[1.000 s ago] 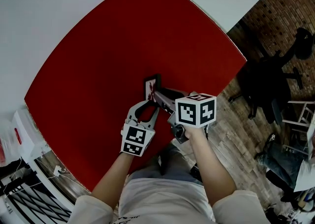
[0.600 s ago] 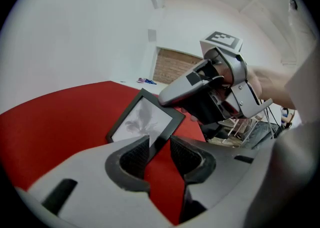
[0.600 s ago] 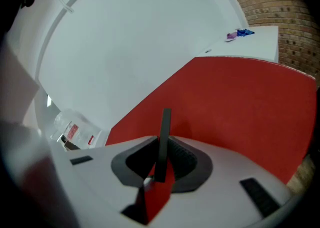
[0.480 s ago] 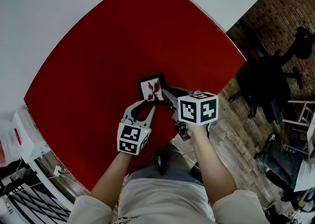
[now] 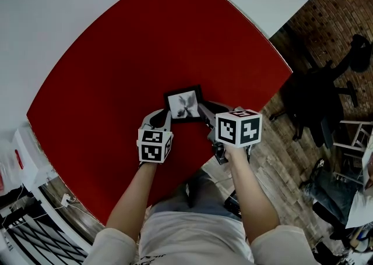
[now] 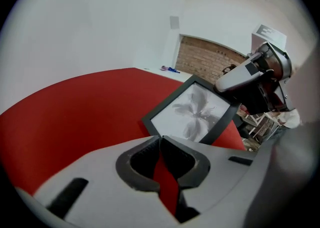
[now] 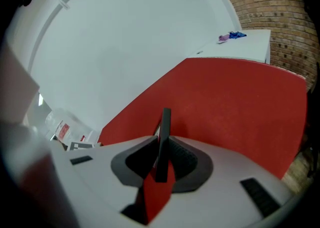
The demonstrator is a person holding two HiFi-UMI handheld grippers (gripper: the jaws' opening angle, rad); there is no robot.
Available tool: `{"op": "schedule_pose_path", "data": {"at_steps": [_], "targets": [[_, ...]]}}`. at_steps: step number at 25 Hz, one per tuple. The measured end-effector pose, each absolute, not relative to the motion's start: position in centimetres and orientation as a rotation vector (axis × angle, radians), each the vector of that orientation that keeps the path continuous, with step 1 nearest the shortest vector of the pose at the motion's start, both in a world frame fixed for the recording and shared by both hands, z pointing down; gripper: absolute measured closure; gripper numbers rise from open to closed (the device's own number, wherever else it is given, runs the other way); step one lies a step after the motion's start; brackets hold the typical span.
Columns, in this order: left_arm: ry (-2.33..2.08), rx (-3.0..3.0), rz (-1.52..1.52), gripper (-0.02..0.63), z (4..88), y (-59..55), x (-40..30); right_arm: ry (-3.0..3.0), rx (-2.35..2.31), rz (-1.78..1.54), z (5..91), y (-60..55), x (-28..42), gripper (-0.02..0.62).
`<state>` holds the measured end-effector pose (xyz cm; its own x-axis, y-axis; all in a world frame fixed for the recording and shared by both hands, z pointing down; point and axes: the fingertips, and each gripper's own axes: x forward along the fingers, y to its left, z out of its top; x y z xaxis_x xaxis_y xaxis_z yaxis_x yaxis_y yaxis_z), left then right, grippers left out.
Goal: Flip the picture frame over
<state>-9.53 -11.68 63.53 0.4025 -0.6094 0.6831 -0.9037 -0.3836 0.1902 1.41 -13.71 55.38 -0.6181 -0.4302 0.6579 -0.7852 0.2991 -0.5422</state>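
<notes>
Picture frame: the picture frame [image 5: 185,104] is near the front edge of the red cloth [image 5: 145,42], close in front of the person. It is tilted, and its pale flower print faces up toward the head camera.
Right gripper: the right gripper [image 7: 161,144] has narrowed its jaws and now pinches the frame's black border edge-on. The frame stands upright between the pads.
Left gripper: the left gripper [image 6: 160,139] has just been closing, and its tips now meet with nothing between them. Only red cloth shows through the gap behind the tips. The frame's near corner lies just beyond the tips, beside them and not in them.
Done: judging by the print side now on show, the turn itself looks largely made, and the right gripper alone carries the frame.
Left: the frame is not yet flat. It has to be lowered onto the cloth and let go.
Unclear: the frame's low corner may already touch the cloth, but no view shows that contact plainly.
Surroundings: the cloth lies on a white table [image 5: 58,13], with nothing else close to the frame.
</notes>
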Motion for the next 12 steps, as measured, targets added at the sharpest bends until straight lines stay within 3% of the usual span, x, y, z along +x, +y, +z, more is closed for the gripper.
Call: {"op": "schedule_pose_path", "data": {"at_steps": [12], "targets": [[-1.235,2.138,0.789,0.598,64.3,-11.9,-8.5,-2.093,1.125,1.097,57.9,-13.7,3.3,0.528]]}}
